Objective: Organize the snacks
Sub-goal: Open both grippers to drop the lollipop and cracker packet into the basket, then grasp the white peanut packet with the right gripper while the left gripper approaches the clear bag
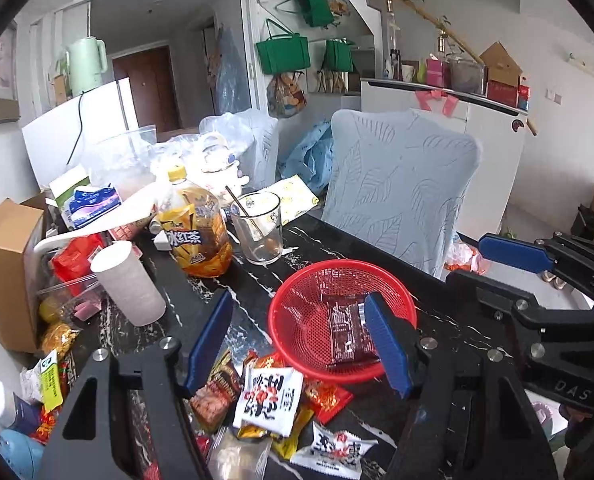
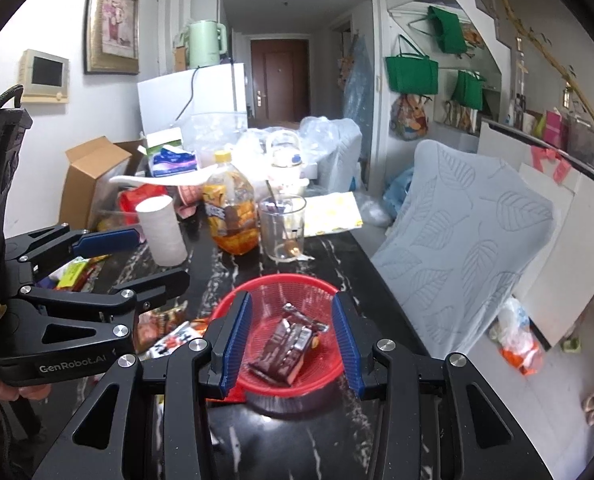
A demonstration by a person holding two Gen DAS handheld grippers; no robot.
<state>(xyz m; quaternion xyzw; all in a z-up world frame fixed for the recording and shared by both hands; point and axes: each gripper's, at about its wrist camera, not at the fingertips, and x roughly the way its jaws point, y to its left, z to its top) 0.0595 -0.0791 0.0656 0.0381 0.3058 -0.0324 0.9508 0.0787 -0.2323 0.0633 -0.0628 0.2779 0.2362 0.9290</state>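
A red mesh basket (image 1: pixel 297 304) (image 2: pixel 333 376) sits on the black marble table and holds dark red snack packets (image 1: pixel 347 330) (image 2: pixel 285 344). My left gripper (image 1: pixel 299 340) is open and empty, above the basket's left rim and a pile of loose snack packets (image 1: pixel 267 400). My right gripper (image 2: pixel 291 340) is open and empty, hovering over the basket with the packets between its fingers' line of sight. It also shows at the right of the left wrist view (image 1: pixel 509 256), and the left gripper shows at the left of the right wrist view (image 2: pixel 109 244).
An iced tea bottle (image 1: pixel 195 232), a glass with a spoon (image 1: pixel 259 228), a paper cup (image 1: pixel 127 282), a cardboard box (image 1: pixel 11 272) and more clutter crowd the table's far side. A chair with a pale blue leaf-pattern cover (image 1: pixel 397 188) stands at the table's right edge.
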